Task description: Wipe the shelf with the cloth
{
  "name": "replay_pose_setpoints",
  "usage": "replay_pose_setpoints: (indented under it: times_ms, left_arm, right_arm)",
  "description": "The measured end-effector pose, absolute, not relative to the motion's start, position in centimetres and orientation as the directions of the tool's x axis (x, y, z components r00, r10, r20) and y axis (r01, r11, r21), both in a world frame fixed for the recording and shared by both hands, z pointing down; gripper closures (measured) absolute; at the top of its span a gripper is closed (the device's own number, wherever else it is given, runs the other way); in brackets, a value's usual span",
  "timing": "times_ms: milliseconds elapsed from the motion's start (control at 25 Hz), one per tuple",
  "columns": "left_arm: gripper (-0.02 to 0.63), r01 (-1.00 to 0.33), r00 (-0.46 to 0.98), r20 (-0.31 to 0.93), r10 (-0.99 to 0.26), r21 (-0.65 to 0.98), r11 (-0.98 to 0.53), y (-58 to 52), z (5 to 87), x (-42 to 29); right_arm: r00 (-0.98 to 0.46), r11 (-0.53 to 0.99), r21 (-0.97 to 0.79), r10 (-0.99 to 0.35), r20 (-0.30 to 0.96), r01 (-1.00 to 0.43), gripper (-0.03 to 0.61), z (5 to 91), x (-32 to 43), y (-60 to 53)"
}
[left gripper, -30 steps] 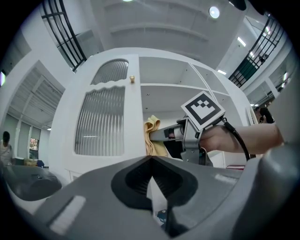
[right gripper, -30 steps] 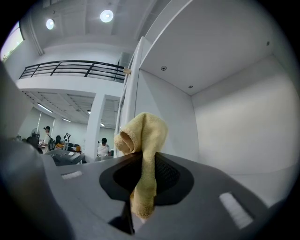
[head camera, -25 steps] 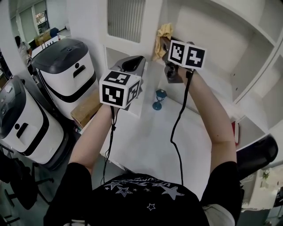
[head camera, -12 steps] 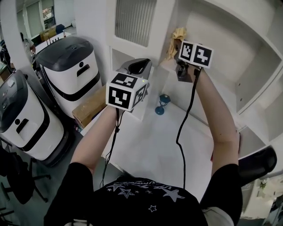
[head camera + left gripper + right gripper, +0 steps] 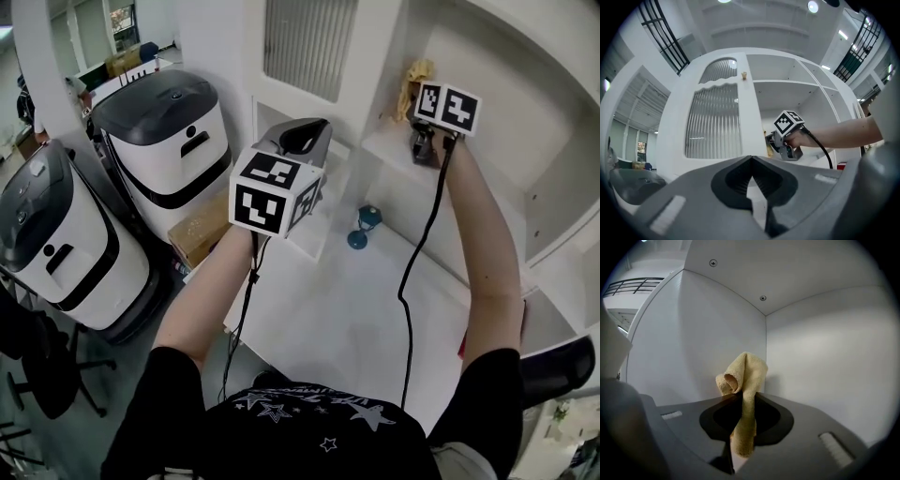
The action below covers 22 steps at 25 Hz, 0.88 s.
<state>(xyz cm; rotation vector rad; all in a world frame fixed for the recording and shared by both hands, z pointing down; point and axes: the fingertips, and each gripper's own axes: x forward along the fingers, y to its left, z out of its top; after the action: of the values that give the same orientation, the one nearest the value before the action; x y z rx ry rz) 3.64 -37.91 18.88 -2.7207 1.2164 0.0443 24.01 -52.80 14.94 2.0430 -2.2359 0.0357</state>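
Note:
The yellow cloth [image 5: 412,80] is pinched in my right gripper [image 5: 415,112], which is shut on it inside a white shelf [image 5: 389,148] compartment. In the right gripper view the cloth [image 5: 746,376] stands up folded between the jaws, close to the compartment's back corner. My left gripper [image 5: 302,139] is held up in front of the shelf unit, to the left of the right one. It is shut, with nothing between its jaws [image 5: 752,159]. From there the right gripper [image 5: 786,136] shows with a hand on it.
A blue hourglass-shaped object [image 5: 363,228] stands on the white table [image 5: 356,319] below the shelf. Two white-and-black bins [image 5: 164,141] and a cardboard box [image 5: 199,232] sit on the floor at left. A ribbed glass door [image 5: 715,117] is left of the compartment.
My right gripper has carried the cloth up and deeper into the shelf compartment. The left gripper has stayed raised in much the same place, and the head view has shifted.

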Motion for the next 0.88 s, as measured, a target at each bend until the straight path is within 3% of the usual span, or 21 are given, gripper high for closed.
replay_pose_setpoints:
  times_ms: [880]
  left_arm:
    - [0.612,-0.729,0.684,-0.101,-0.722,-0.142,-0.67,-39.7,18.5,5.1]
  right_arm:
    - [-0.053,0.055,0.012,-0.992,0.111,-0.998,0.505,15.4,27.6,-56.8]
